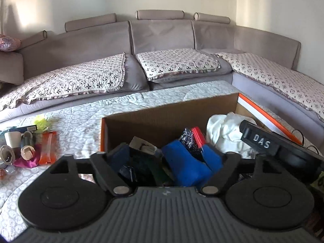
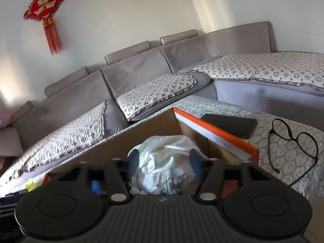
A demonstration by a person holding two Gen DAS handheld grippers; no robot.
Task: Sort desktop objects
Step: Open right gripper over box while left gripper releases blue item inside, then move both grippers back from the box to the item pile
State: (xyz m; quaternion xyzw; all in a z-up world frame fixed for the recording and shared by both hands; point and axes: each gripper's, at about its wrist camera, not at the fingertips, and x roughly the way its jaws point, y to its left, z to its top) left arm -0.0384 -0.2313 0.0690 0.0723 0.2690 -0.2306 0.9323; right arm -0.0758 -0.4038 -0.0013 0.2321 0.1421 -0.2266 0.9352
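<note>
Soft daylight, perhaps from the left; fisheye-bent edges, slight blur nearby.

An orange-edged brown cardboard box [image 2: 214, 133] holds a white cloth [image 2: 166, 162], beside black-rimmed glasses [image 2: 293, 141] on the grey leaf-patterned worktop [image 2: 232, 109].

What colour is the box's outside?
Orange with a white stripe on the box, best in the right wrist view.

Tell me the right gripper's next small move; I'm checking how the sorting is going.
Probably lift the right gripper out of the orange-edged cardboard box. Its jaws stand open on either side of the crumpled white cloth, which already lies inside, while the black-framed glasses wait outside on the table.
</note>
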